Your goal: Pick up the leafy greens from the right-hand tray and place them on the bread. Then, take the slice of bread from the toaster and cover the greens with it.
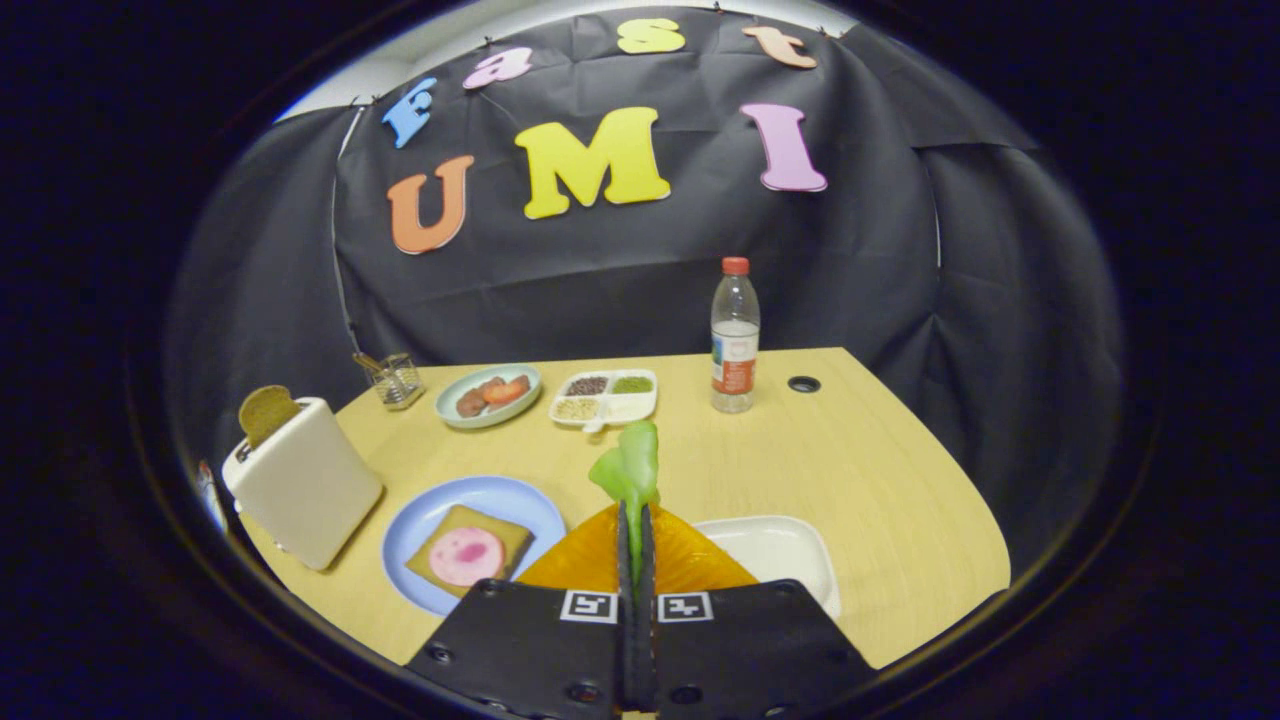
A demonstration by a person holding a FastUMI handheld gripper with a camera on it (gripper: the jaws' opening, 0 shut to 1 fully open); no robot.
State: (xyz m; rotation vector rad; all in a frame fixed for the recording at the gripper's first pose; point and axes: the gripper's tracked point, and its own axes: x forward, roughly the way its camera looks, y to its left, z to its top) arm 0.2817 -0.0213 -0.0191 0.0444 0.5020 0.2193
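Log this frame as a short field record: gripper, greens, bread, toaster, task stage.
gripper: gripper shut on the leafy greens, lifted above the orange tray
bread: on the blue plate, a pink slice on top of the open bread
toaster: toaster left of the plate, second bread slice sticking up
stage: greens picked, not yet placed

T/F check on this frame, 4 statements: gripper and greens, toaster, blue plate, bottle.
1. The gripper is shut on the leafy greens. True.
2. The toaster is empty. False: a bread slice sticks out of its top.
3. The bread on the blue plate carries a pink meat slice. True.
4. The water bottle lies on its side. False: it stands upright on the table.
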